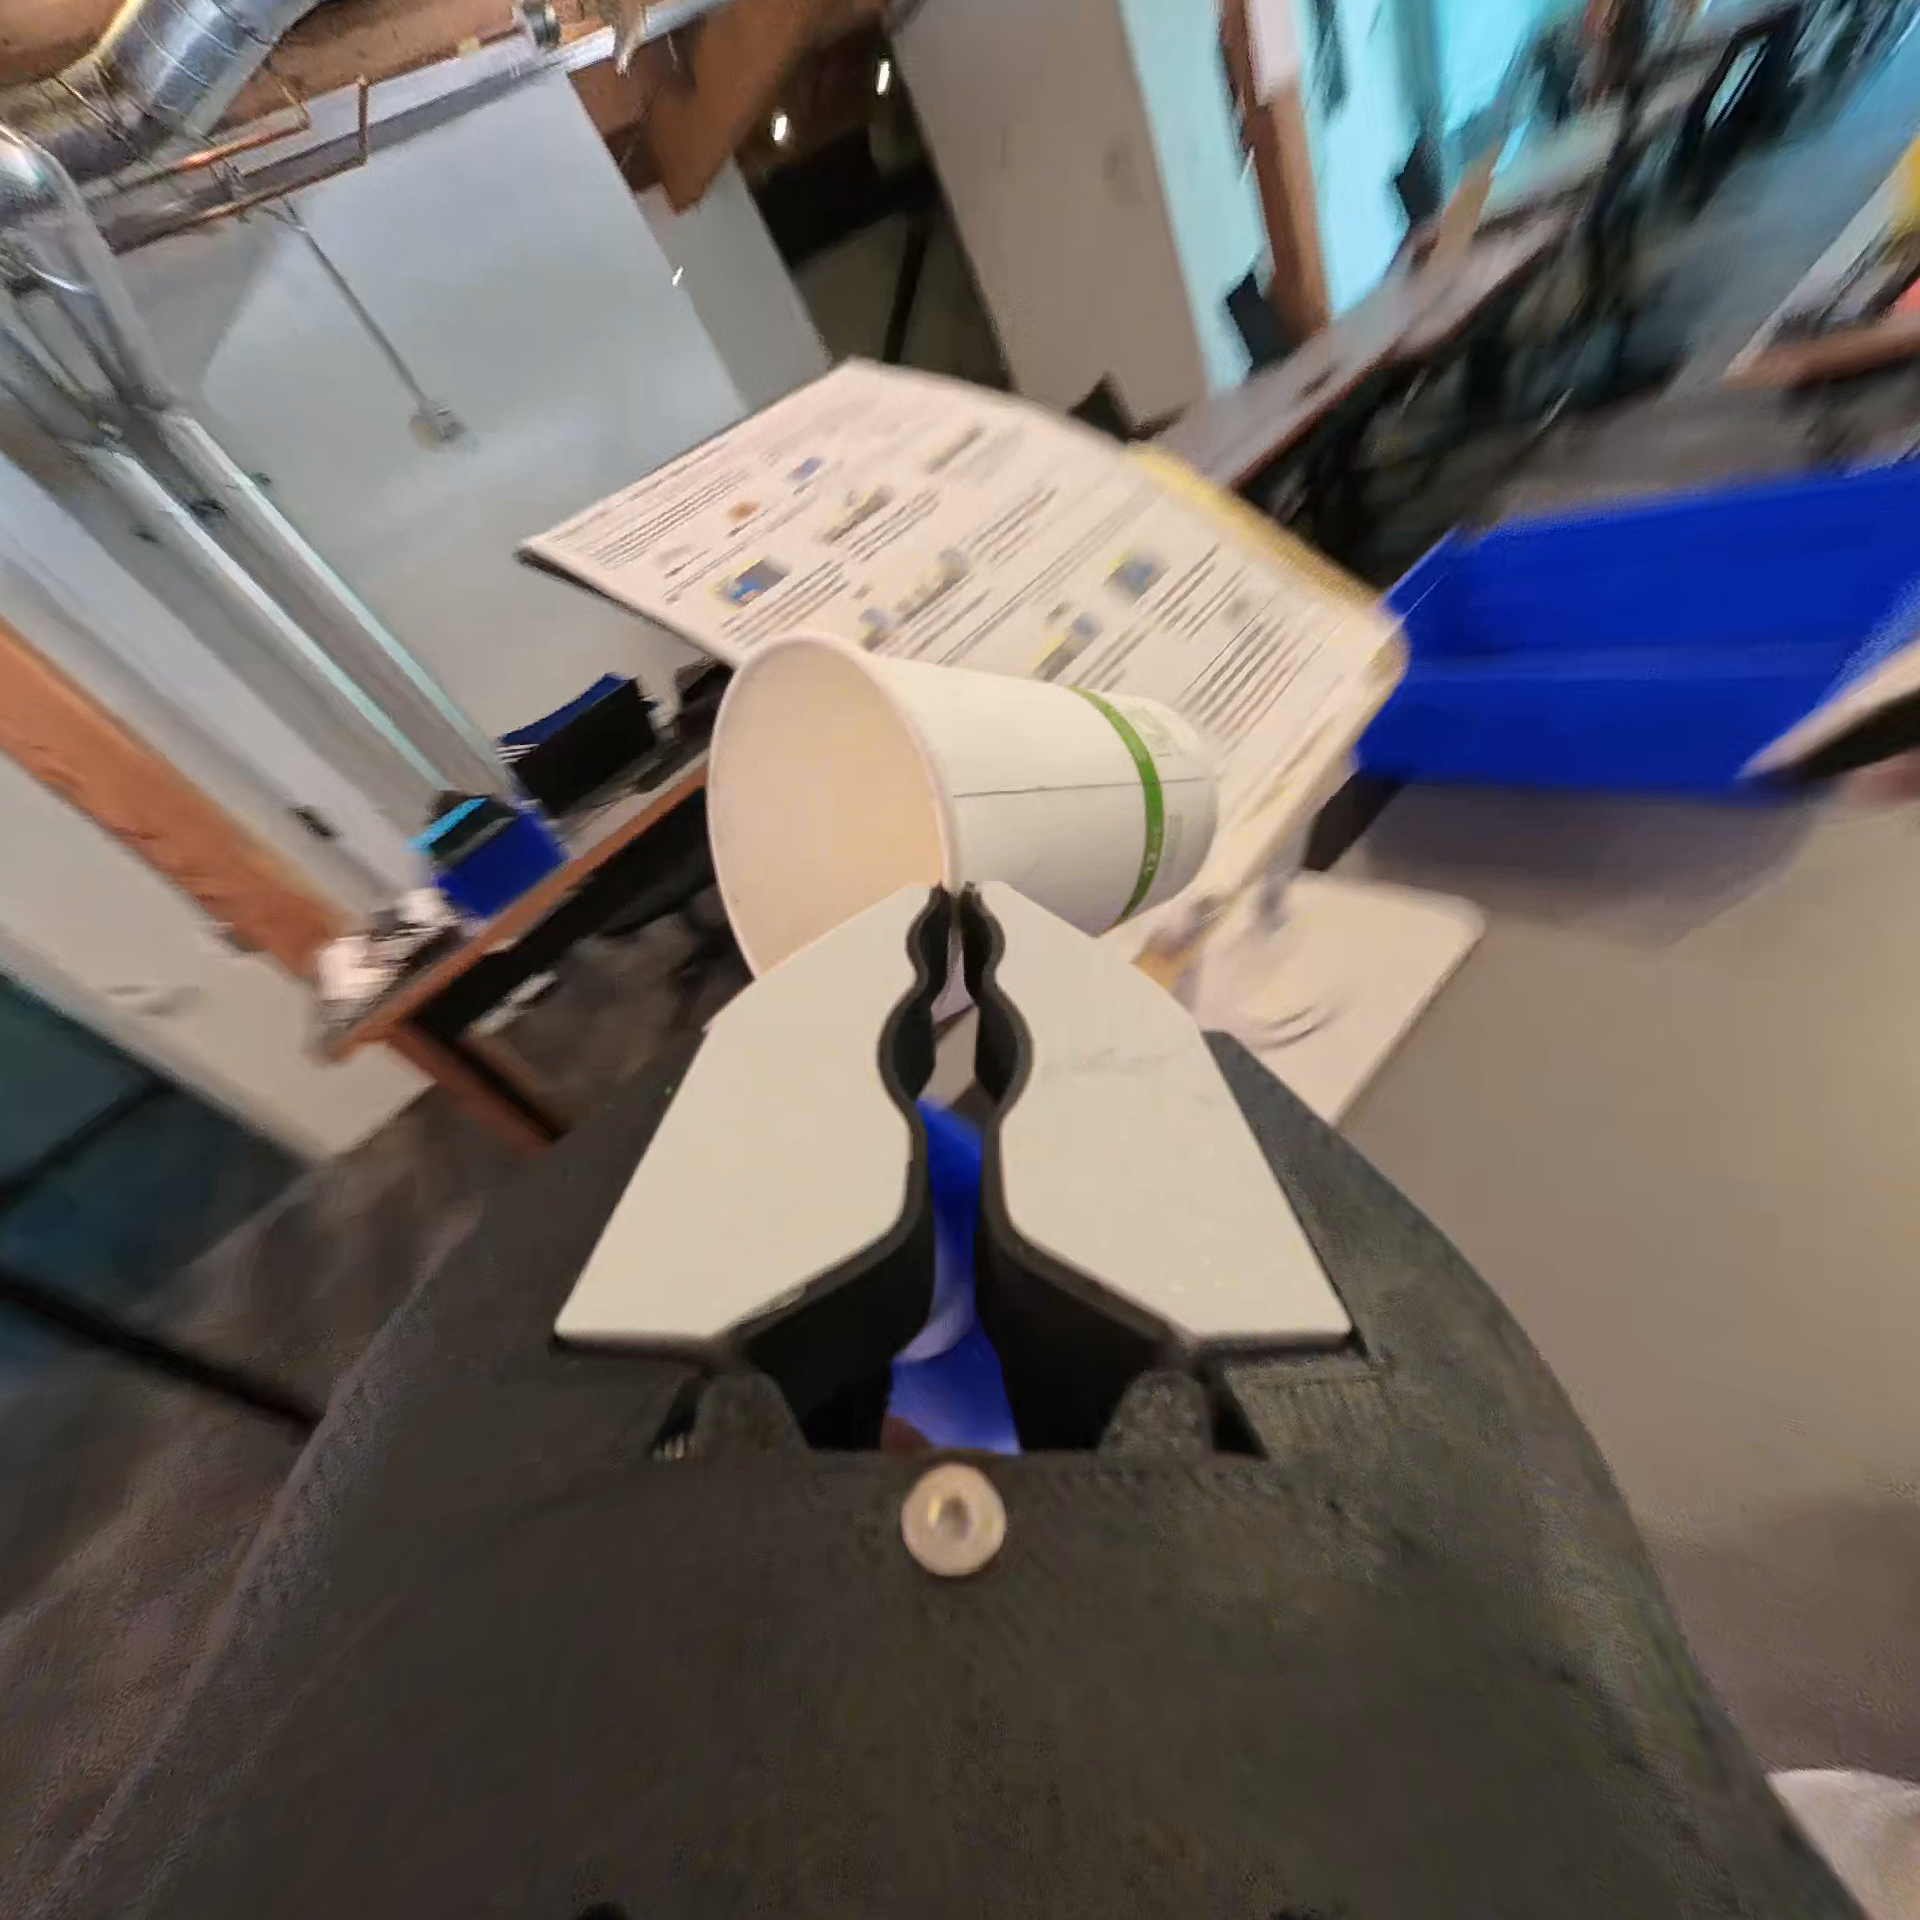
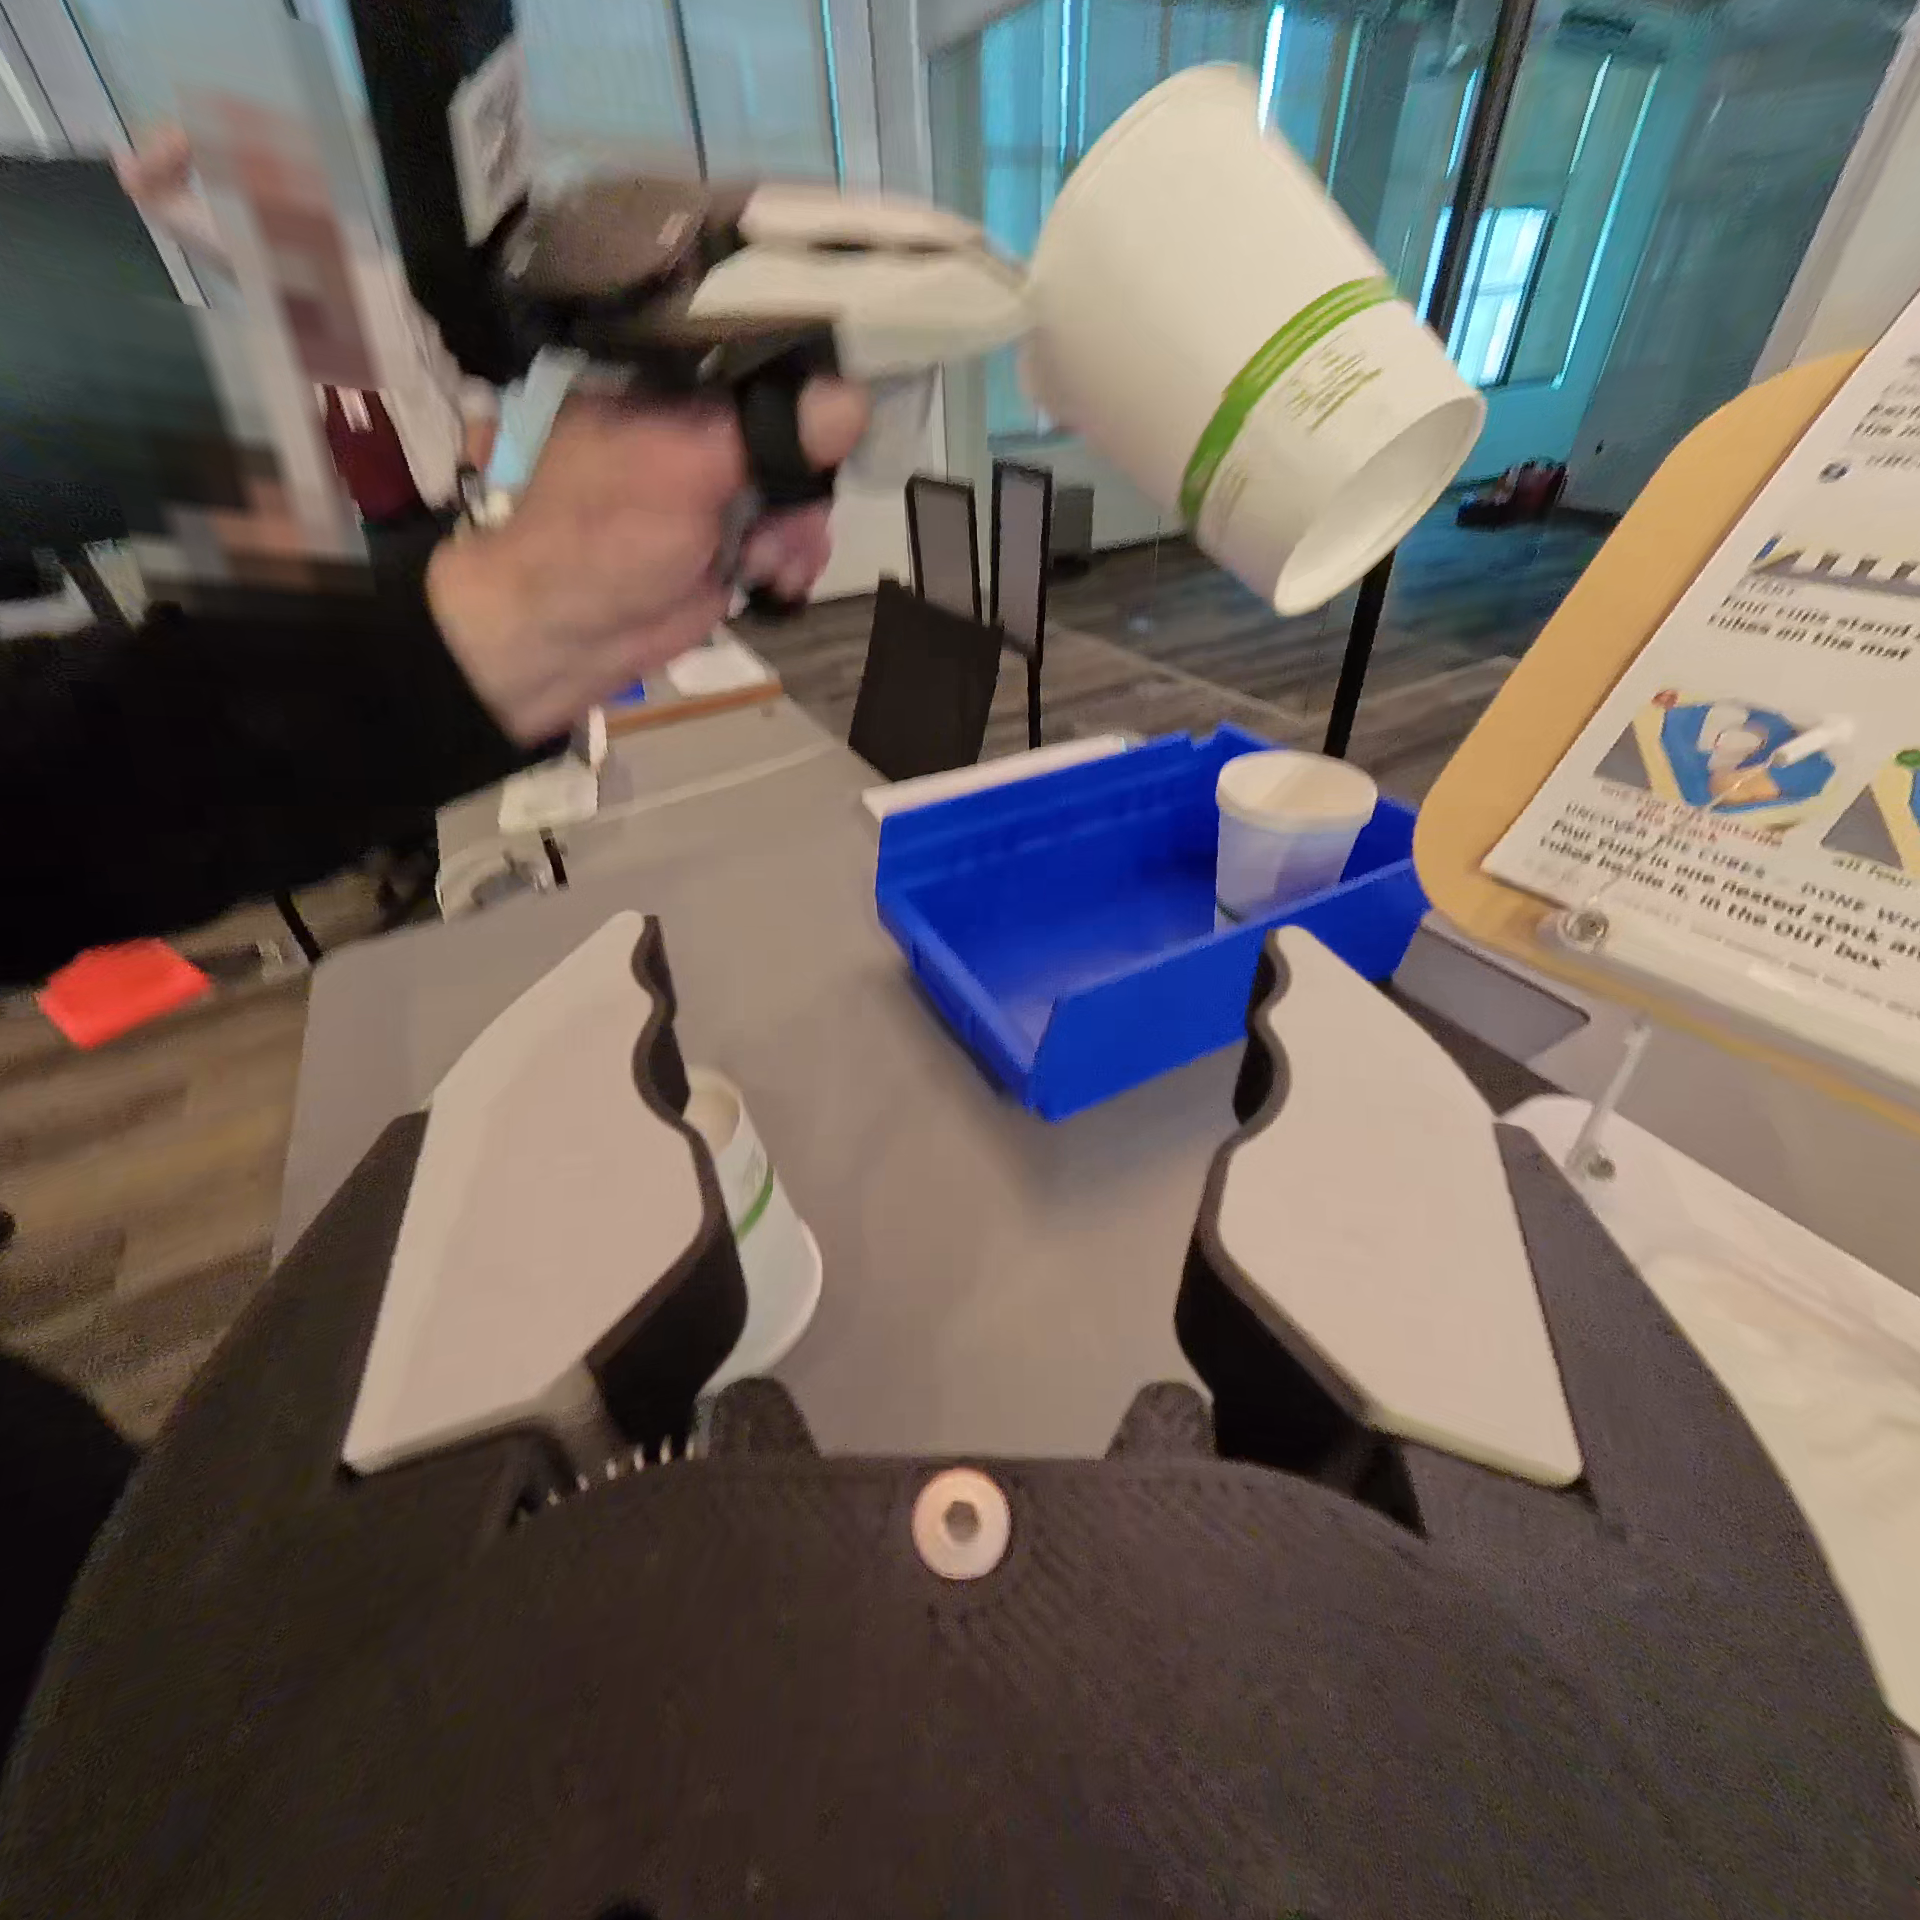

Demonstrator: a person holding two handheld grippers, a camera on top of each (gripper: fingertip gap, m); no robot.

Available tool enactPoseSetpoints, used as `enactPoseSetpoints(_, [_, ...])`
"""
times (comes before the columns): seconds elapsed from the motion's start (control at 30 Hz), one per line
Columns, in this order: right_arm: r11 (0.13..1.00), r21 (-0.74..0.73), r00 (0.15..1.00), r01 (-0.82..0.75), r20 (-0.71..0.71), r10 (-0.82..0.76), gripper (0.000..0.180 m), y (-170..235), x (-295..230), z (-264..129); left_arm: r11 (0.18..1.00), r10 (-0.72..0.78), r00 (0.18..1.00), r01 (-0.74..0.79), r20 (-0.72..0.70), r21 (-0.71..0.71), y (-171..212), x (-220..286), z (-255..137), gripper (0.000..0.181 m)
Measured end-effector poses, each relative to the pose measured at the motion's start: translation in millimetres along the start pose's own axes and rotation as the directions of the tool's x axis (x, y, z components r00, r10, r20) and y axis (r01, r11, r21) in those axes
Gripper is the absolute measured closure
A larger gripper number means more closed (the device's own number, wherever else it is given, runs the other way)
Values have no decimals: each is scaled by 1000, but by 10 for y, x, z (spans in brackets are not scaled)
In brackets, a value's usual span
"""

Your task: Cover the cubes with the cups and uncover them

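Observation:
My left gripper (image 1: 954,891) is shut on the rim of a white paper cup with a green band (image 1: 966,790) and holds it tilted in the air, mouth toward the camera. The right wrist view shows that same cup (image 2: 1236,332) held high by the left gripper (image 2: 1013,286) in a person's hand (image 2: 592,551). My right gripper (image 2: 956,956) is open and empty above the grey mat (image 2: 935,1195). An upside-down cup with a green band (image 2: 764,1236) stands on the mat beside my right gripper's left finger. Another cup (image 2: 1288,831) stands upright in the blue bin (image 2: 1049,935). No cube is visible.
An instruction board on a wooden stand (image 2: 1725,790) rises at the right of the mat; it also shows in the left wrist view (image 1: 966,540). A blue bin (image 1: 1621,675) is at the right there. A red object (image 2: 120,987) lies on the floor at left.

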State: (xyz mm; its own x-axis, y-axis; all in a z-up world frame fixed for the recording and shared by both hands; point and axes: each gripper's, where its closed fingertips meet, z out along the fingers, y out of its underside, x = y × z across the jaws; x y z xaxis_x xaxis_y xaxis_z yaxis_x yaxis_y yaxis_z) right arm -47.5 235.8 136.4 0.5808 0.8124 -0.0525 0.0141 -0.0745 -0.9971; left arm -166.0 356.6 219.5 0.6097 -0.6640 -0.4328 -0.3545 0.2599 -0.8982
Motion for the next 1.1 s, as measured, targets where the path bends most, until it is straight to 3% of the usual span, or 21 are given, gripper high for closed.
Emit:
enactPoseSetpoints(0.1, [989,127,997,-79,4,79,65,-233,124,91,974,-195,975,205,-104,100,-161,438,-142,178])
enactPoseSetpoints(0.2, [953,241,983,-182,26,181,58,-385,232,136,896,-382,899,417,-215,151,-245,761,-244,178])
enactPoseSetpoints(0.33, [893,339,955,-297,97,281,55,-511,263,139,830,-485,817,542,-312,130,-229,1116,-259,178])
enactPoseSetpoints(0.5, [855,423,953,-301,112,280,99,-607,301,-61,796,-527,764,597,-372,98,-166,1355,-286,179])
enactPoseSetpoints(0.63, [865,412,958,-286,101,269,99,-623,313,-174,787,-532,735,613,-421,75,-179,1500,-277,179])
enactPoseSetpoints(0.77, [899,356,967,-255,63,249,100,-671,332,-266,776,-524,704,627,-479,71,-217,1559,-276,178])
enactPoseSetpoints(0.83, [922,306,970,-239,41,238,100,-687,362,-351,787,-510,731,609,-453,97,-205,1442,-308,169])
enactPoseSetpoints(0.87, [933,269,971,-237,37,236,100,-674,371,-395,793,-506,735,602,-451,92,-186,1387,-334,173])
enactPoseSetpoints(0.9, [951,203,972,-234,40,230,100,-618,351,-421,806,-494,745,585,-448,85,-157,1344,-363,181])
enactPoseSetpoints(1.0, [988,-74,991,-133,20,134,100,-260,218,-469,888,-423,840,458,-339,27,50,1208,-400,181])
enactPoseSetpoints(1.1, [956,-283,996,-72,24,82,100,165,49,-508,928,-366,889,372,-275,-29,224,1144,-450,181])
